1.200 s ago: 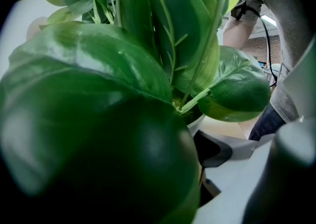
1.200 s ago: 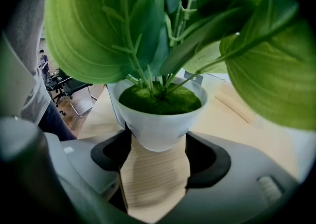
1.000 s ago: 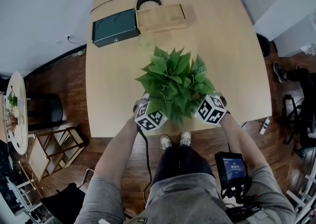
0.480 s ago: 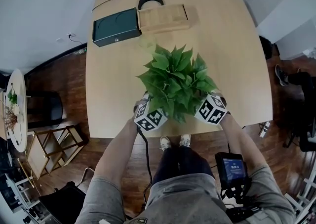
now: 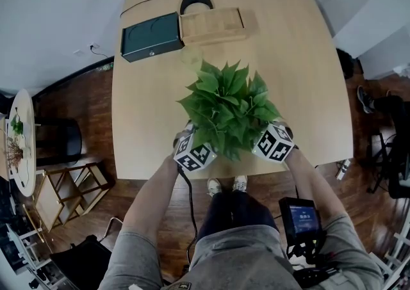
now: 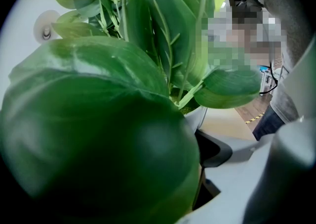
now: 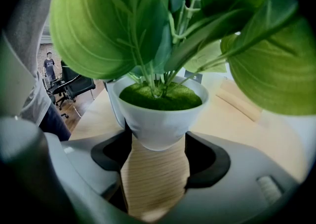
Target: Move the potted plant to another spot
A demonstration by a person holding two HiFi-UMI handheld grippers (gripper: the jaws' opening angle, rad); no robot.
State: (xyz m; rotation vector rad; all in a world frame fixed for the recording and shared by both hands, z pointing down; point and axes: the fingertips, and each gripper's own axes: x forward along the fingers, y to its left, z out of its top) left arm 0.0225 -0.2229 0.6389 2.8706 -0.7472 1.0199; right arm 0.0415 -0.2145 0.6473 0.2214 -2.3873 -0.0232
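Between the two sets of fingers, seen from the head view, the potted plant (image 5: pixel 227 106) sits on the tabletop (image 5: pixel 301 58) close to the near edge. The left gripper (image 5: pixel 192 149) is tucked against one side of the foliage and the right gripper (image 5: pixel 274 140) against the other. Well beyond the fingers, at the far edge, there's a dark green box (image 5: pixel 150 35) with a wooden tray (image 5: pixel 212 24) right next to it.

Left gripper view is mostly one huge leaf (image 6: pixel 98 134). Only one of the fingers (image 6: pixel 215 151) shows, with the white pot (image 6: pixel 196 119) just beside its tip. The other is behind the leaf, so I can't tell if that side is gripping.

Right gripper view is way clearer: the fingers (image 7: pixel 207 158) are spread wide and pinching the pot's narrow base at their tips, with wood grain showing in the gap behind it.
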